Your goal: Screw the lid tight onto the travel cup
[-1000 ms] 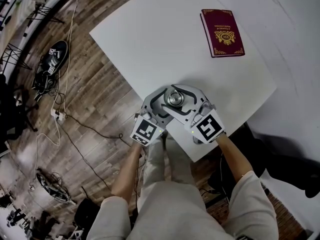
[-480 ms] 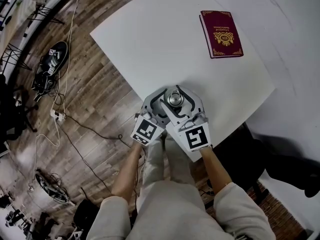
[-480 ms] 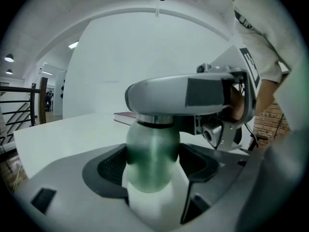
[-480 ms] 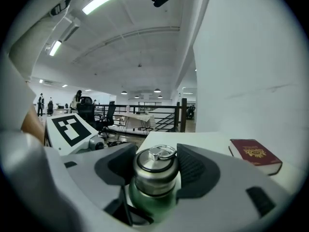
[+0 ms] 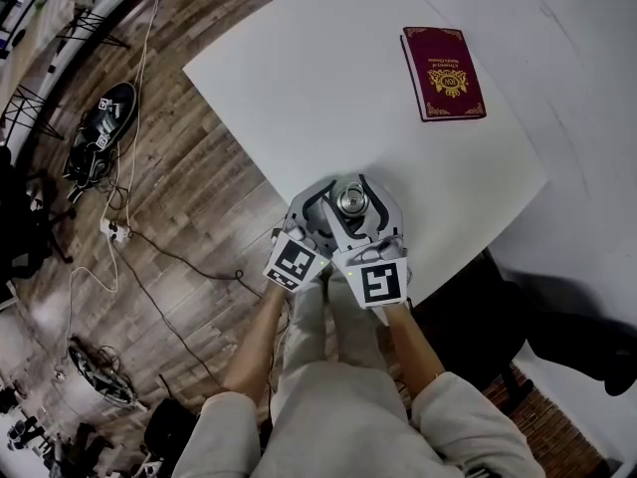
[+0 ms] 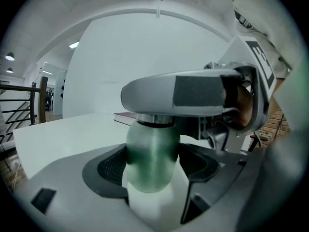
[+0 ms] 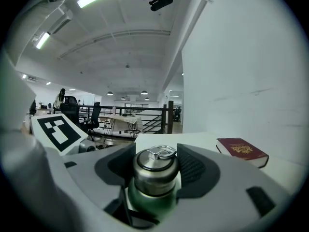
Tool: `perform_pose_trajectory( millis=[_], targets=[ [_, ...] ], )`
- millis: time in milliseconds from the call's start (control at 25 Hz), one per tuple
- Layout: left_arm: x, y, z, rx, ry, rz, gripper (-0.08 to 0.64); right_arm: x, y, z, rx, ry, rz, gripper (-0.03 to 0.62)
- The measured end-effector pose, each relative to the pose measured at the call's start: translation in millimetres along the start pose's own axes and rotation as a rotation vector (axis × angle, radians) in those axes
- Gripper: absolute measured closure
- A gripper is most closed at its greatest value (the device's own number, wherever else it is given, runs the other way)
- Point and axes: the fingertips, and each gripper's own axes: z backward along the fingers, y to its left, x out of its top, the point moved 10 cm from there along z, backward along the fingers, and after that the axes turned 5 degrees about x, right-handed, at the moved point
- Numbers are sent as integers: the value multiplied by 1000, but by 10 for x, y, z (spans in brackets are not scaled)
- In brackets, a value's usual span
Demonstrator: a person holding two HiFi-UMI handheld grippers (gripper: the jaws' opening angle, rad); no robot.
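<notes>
**A:** At the near edge of the white table [image 5: 328,88], what stood between the two grippers?

**B:** The travel cup [image 6: 147,139] stood upright there, close to the table's near edge, with its steel lid [image 7: 153,174] on top. Both hands came in from the near side, and the marker cubes [image 5: 296,260] sat just beside each other.

**A:** How were the left gripper's jaws?

**B:** The left gripper [image 6: 152,159] had its jaws pinching the cup's green body low down, with a dark pad pressed to each side. It reached in from the near left.

**A:** And the right one?

**B:** The right gripper [image 7: 155,161] sat higher. Its jaws were closed round the lid, with the pads hugging the steel on both sides above the green shoulder. A small metal loop [image 7: 161,152] lay flat on the lid's top. In the left gripper view, one right jaw crossed just above the cup's body.

**A:** Anything farther off?

**B:** A maroon book [image 5: 444,72] with gold ornament lay flat toward the far right of the table, well apart from the cup. To the left, beyond the table's edge, was the wooden floor [image 5: 189,197]. Cables [image 5: 149,257] trailed over it, and a pair of dark shoes [image 5: 105,118] lay at the far left.
</notes>
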Motion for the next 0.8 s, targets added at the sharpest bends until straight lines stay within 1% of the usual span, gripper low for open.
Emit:
perform_pose_trajectory(
  millis=[80,120,160,280,440,560,640,800],
  targets=[
    [1,-1,0,-2,1,1,235,-7,-23,9,42,-12,-24,330],
    [0,-1,-2,-3,1,1,235,-11,-45,15,75,-17,-40,304],
    [-3,1,-5,-2,1,1,235,-13,-78,19,112,-20,-55,257],
    [-8,6,-19,-4,1,-1,235,-7,-207,22,242,-11,-64,250],
    [-7,8,-10,-10,1,-3,235,47,-317,-7,430,27,2,250],
    [-1,11,3,-11,5,-9,235,82,-348,-58,547,65,45,250],
    [9,16,3,-15,10,-14,235,106,-343,-100,611,81,79,250],
    [15,18,-2,-15,10,-13,235,156,-337,-186,705,95,129,250]
  ],
)
